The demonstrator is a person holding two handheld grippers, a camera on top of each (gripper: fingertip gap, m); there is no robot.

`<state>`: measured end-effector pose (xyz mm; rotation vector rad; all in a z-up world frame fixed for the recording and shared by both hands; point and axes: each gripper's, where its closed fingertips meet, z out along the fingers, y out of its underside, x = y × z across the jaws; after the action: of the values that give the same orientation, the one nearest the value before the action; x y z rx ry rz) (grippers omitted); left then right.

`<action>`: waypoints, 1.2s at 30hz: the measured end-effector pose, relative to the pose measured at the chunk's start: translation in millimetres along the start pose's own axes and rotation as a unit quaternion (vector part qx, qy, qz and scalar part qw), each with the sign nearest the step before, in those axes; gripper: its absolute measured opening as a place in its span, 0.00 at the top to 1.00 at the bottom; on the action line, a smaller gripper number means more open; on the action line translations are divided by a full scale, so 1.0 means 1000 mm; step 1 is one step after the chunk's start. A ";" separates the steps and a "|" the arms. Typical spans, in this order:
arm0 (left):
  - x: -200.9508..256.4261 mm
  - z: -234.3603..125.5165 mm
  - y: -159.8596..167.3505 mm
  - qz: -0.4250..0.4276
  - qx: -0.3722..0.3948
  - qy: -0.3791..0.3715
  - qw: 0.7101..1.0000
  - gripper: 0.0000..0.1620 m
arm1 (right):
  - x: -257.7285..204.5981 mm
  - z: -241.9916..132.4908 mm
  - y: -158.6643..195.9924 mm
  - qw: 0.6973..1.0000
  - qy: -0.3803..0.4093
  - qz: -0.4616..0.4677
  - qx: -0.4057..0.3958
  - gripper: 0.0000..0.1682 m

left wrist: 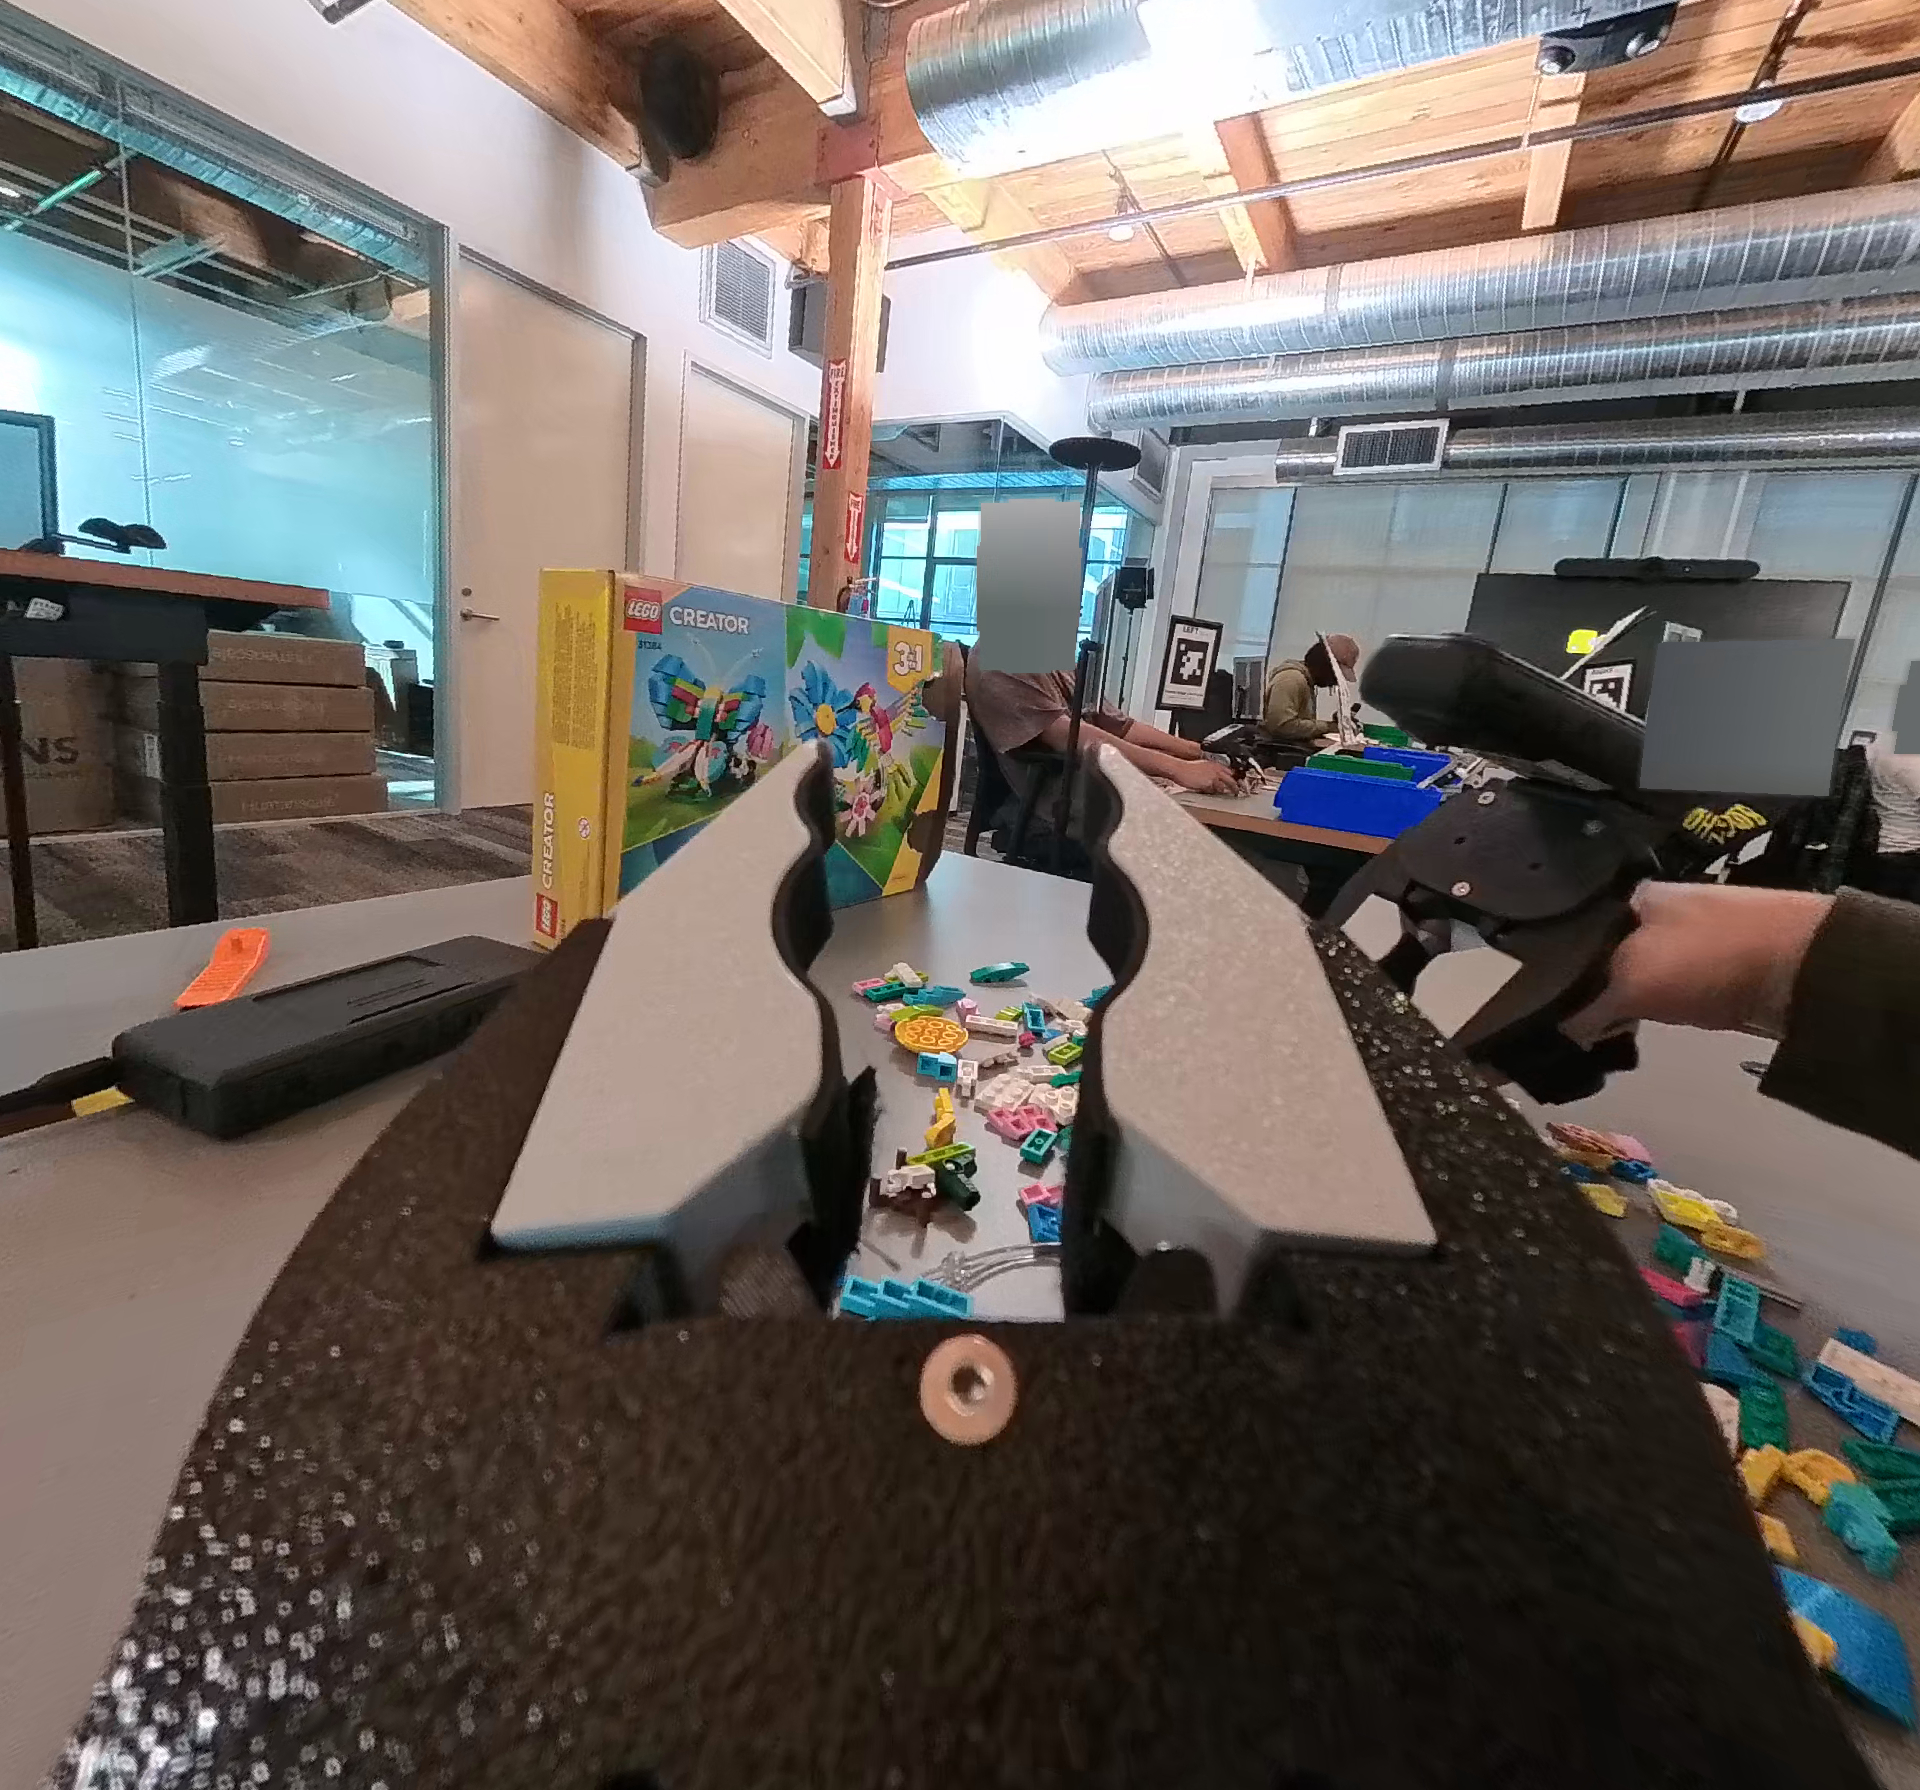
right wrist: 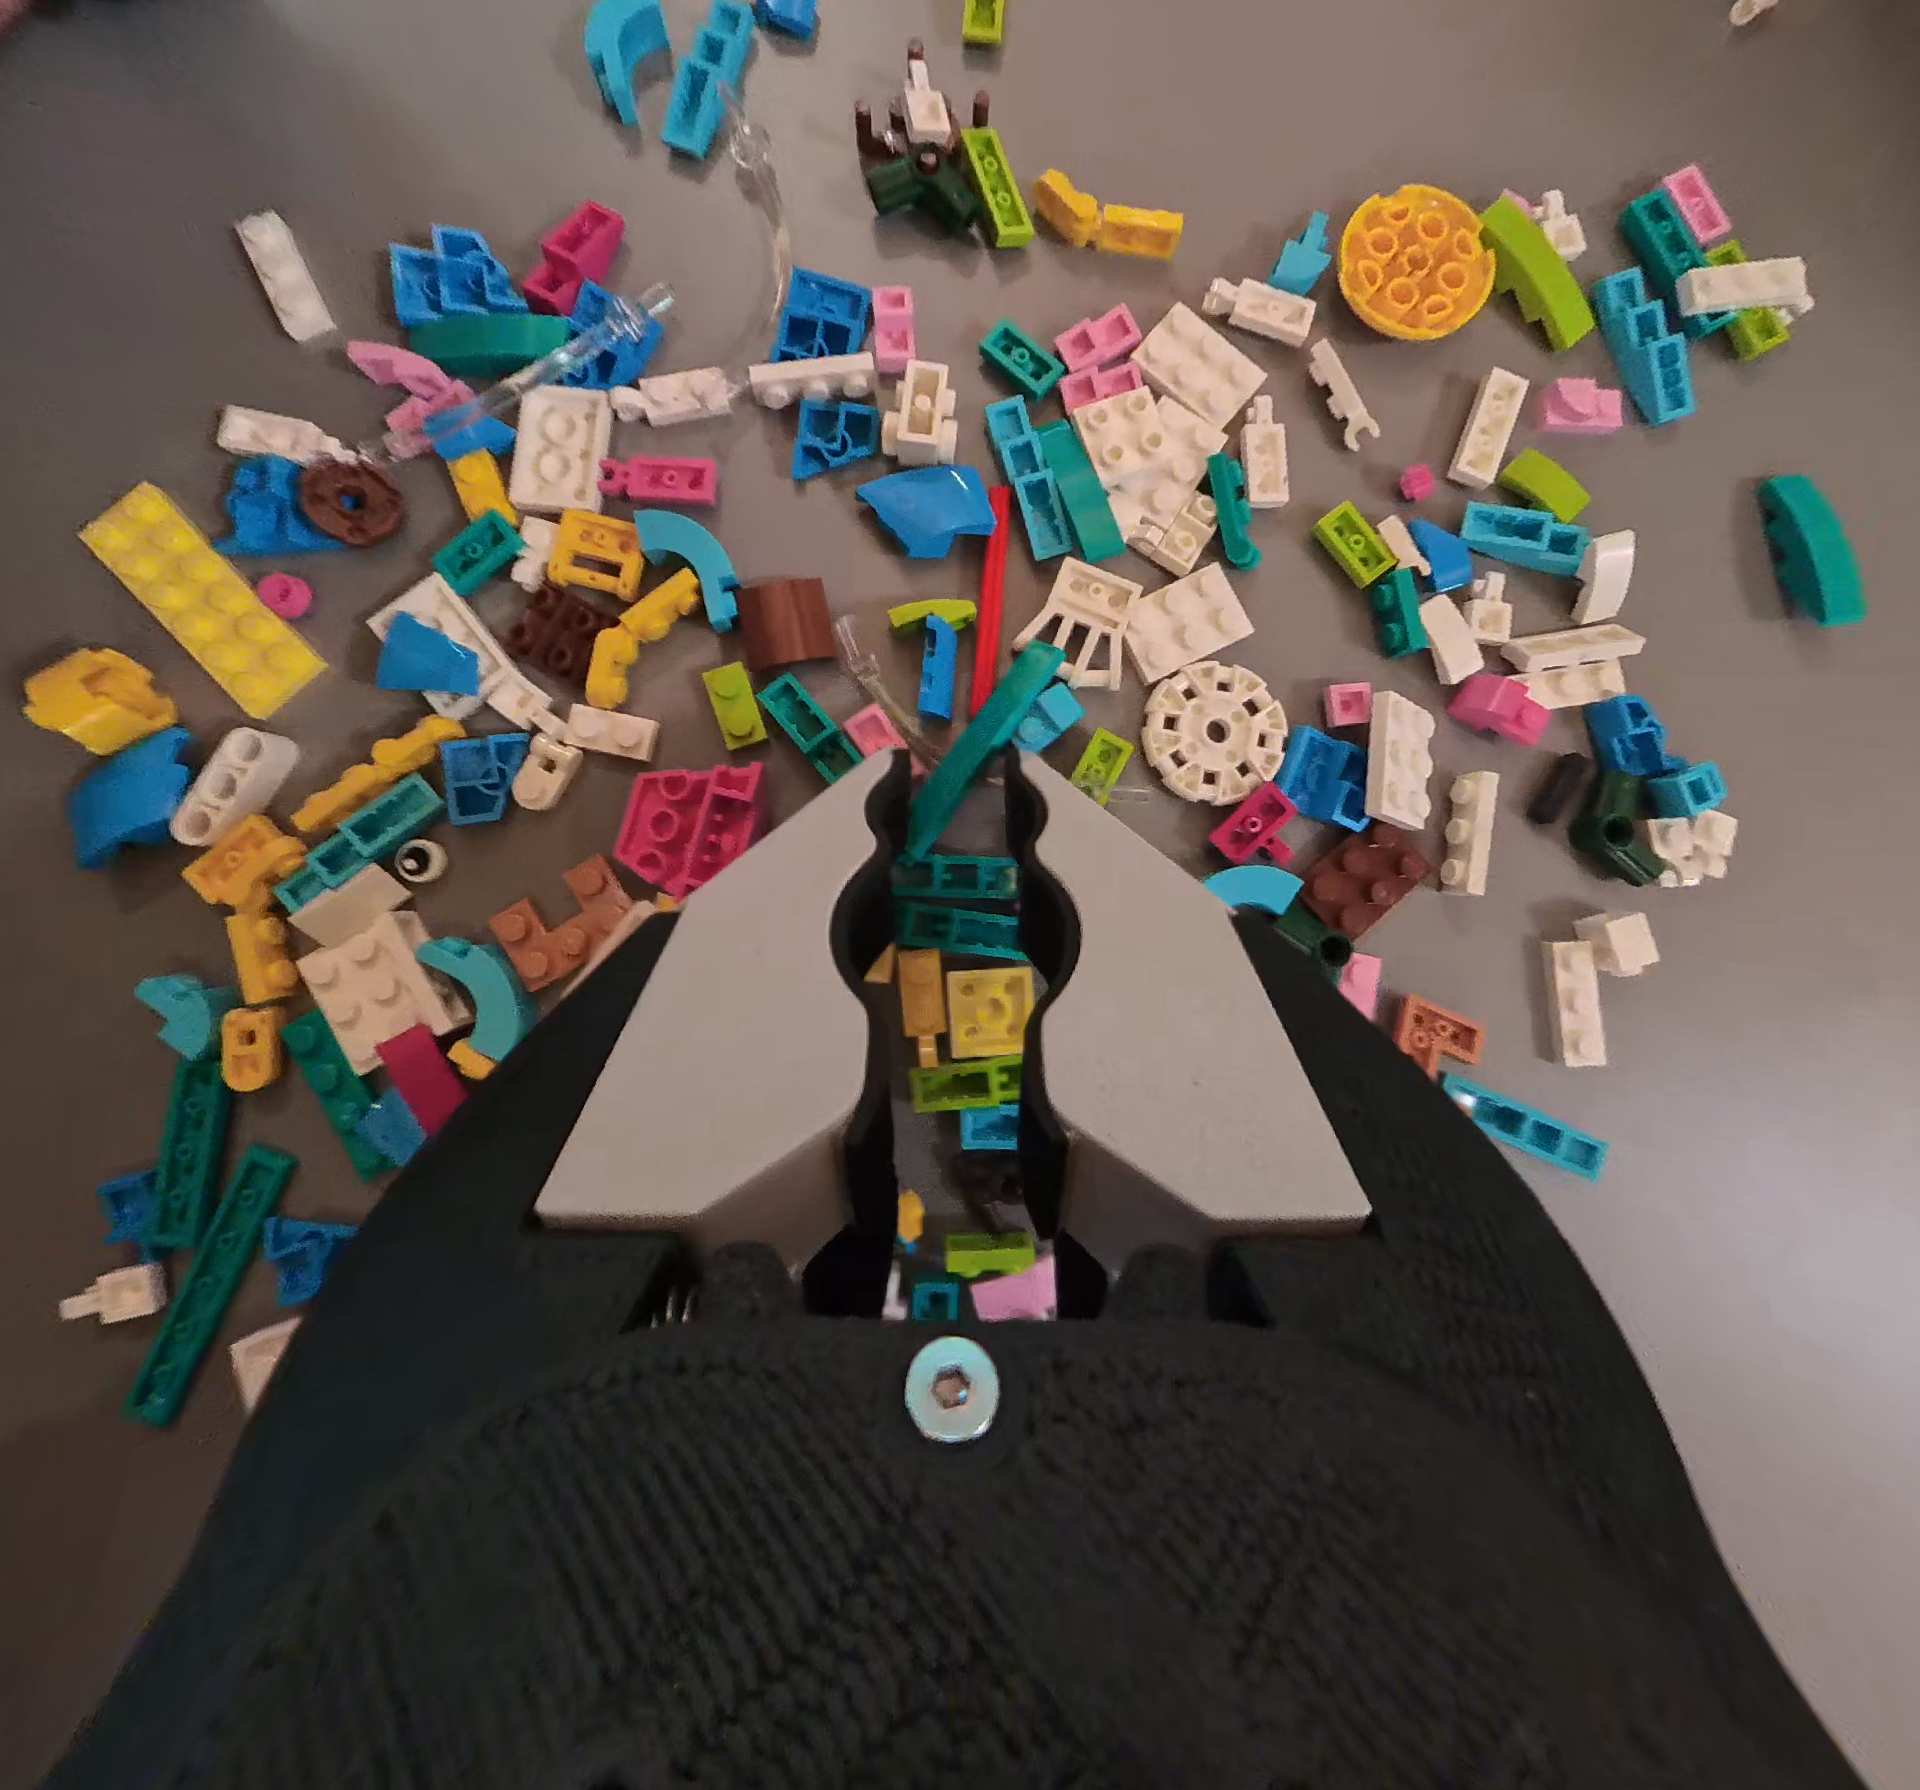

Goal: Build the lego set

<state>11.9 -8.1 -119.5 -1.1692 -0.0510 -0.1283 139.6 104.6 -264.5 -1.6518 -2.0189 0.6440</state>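
Right claw clamped on a long teal piece at frame centre, above scattered bricks on the grey desk, left claw held apart, empty

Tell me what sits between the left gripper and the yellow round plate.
The small brown, green and white build and loose bricks lie on the table between the open left gripper and the yellow round plate.
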 end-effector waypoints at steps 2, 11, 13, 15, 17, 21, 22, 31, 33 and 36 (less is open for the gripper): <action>0.000 0.000 0.000 0.000 -0.001 0.001 1.000 0.72 | -0.002 -0.002 -0.004 1.000 -0.012 0.024 0.013 0.89; 0.001 0.002 0.003 -0.002 -0.009 0.004 1.000 0.73 | 0.011 -0.002 -0.013 0.999 0.010 0.027 0.040 0.99; 0.001 0.003 0.004 -0.003 -0.011 0.003 1.000 0.73 | 0.022 -0.004 -0.026 0.996 0.006 0.050 0.079 0.99; 0.001 0.002 0.004 -0.002 -0.010 0.004 1.000 0.73 | 0.037 -0.003 -0.039 0.993 0.023 0.055 0.104 0.99; 0.002 0.002 0.004 -0.001 -0.011 0.005 1.000 0.73 | 0.049 0.005 -0.046 0.994 0.040 0.044 0.090 0.99; 0.002 0.002 0.004 -0.002 -0.010 0.006 1.000 0.73 | 0.063 0.022 -0.049 0.997 0.049 0.024 0.047 0.85; 0.002 0.003 0.004 -0.002 -0.011 0.006 1.000 0.73 | 0.064 0.021 -0.052 0.997 0.046 0.031 0.053 0.82; 0.002 0.003 0.005 -0.008 -0.013 0.010 1.000 0.74 | 0.053 -0.043 0.007 0.991 0.092 0.083 0.044 0.88; 0.002 0.003 0.005 -0.009 -0.013 0.010 1.000 0.74 | 0.043 -0.049 0.026 0.991 0.092 0.091 0.024 0.89; 0.002 0.003 0.005 -0.010 -0.014 0.012 1.000 0.74 | 0.030 -0.056 0.046 0.991 0.094 0.093 0.007 0.91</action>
<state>14.9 -3.3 -123.0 -1.1958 -0.0400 -0.1613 203.9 146.4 -246.9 -1.8349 -1.7392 0.5408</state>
